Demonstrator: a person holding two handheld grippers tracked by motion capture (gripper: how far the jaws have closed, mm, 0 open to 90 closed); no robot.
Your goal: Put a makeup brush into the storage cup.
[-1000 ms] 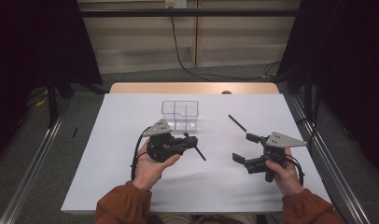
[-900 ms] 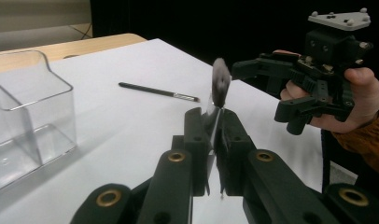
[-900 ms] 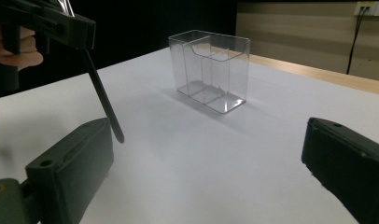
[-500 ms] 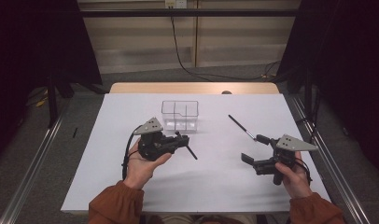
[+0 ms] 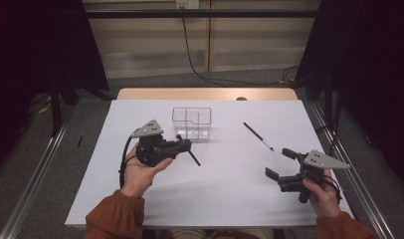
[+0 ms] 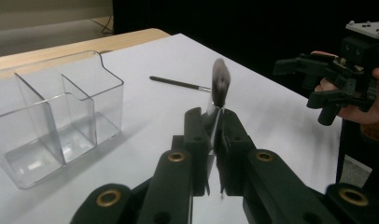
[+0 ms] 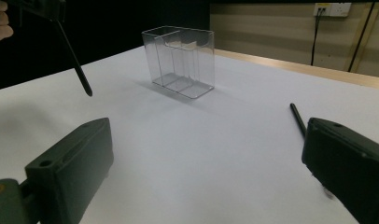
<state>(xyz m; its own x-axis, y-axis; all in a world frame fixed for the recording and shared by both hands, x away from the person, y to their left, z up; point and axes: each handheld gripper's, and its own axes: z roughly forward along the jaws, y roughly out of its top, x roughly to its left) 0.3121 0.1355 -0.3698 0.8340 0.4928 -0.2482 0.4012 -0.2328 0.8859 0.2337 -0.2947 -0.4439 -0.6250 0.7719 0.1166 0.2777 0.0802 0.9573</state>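
Note:
My left gripper [image 5: 182, 144] is shut on a black makeup brush [image 5: 193, 157] and held above the white table [image 5: 140, 199], left of centre. In the left gripper view the jaws [image 6: 214, 116] clamp the brush below its dark bristle head [image 6: 220, 83]. The handle [image 7: 73, 57] hangs down and clear of the table. My right gripper [image 5: 278, 164] is open and empty near the front right, its jaws [image 7: 206, 172] wide apart. A second black brush [image 5: 257, 136] lies on the table right of a clear compartmented box [image 5: 191, 123].
The clear box [image 6: 52, 121] stands upright at the middle back, just beyond my left gripper. A wooden edge [image 5: 205, 93] runs behind the white cover. Metal rails [image 5: 36, 179] line both sides of the table, and a cable [image 5: 190, 50] hangs at the back wall.
My left hand has moved left and slightly up with the brush still gripped. My right hand has drifted right and toward the table's front edge, jaws still open.

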